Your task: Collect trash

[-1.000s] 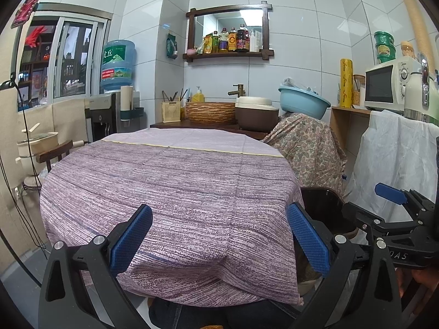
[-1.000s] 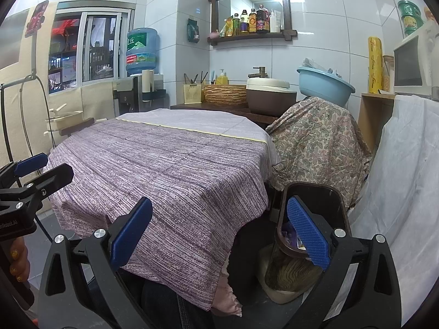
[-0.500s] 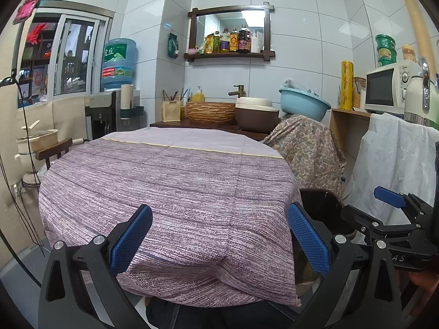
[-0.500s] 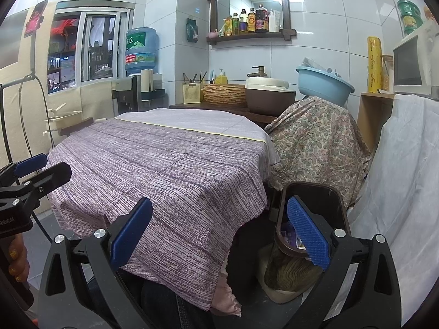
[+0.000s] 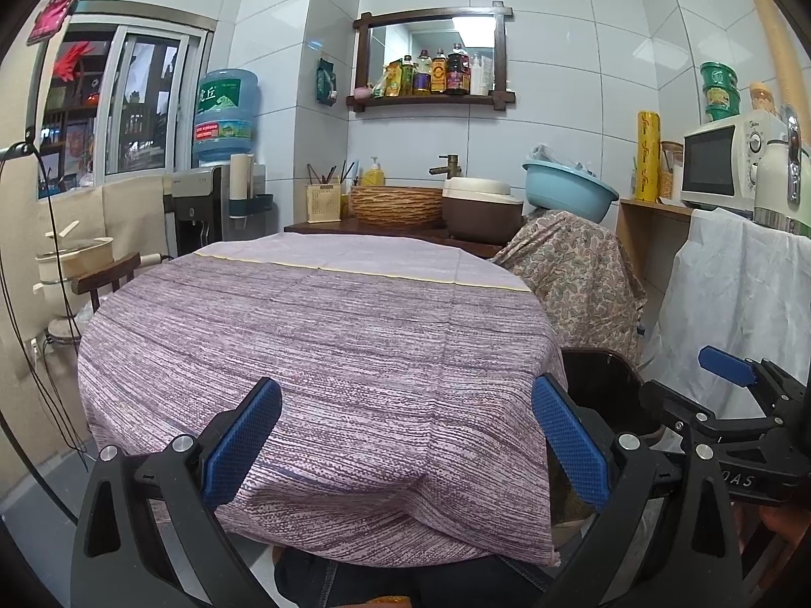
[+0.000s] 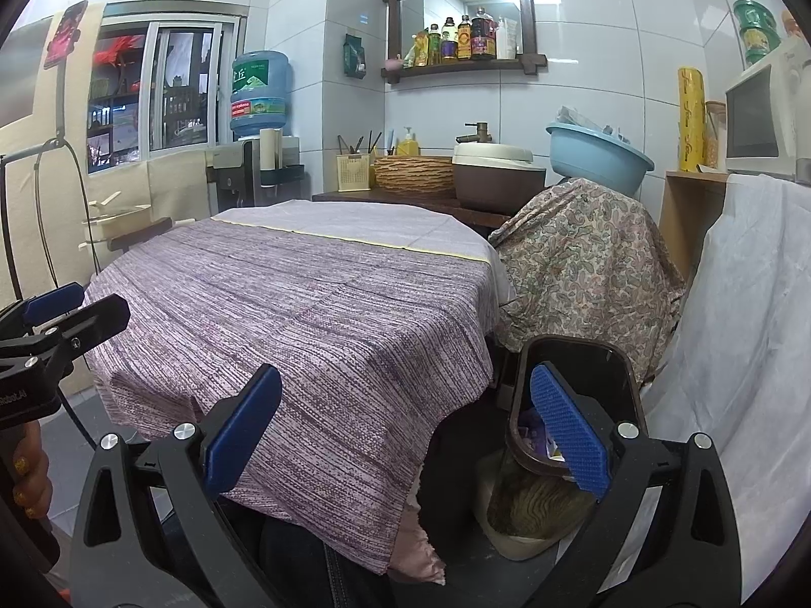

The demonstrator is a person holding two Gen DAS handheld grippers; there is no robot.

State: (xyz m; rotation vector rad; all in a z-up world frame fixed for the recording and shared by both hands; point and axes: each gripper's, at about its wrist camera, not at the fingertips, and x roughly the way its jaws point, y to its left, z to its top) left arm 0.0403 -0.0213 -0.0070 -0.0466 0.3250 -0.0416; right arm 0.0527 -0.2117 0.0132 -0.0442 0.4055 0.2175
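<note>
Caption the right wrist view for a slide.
Open right gripper above purple striped tablecloth, beside dark brown trash bin.

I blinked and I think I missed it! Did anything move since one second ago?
Hardly anything. The left gripper drifted a little, so the table sits slightly lower in its view. The right gripper barely shifted. Both stayed open and empty. Nothing was picked up or dropped. The trash bin stayed beside the table.
</note>
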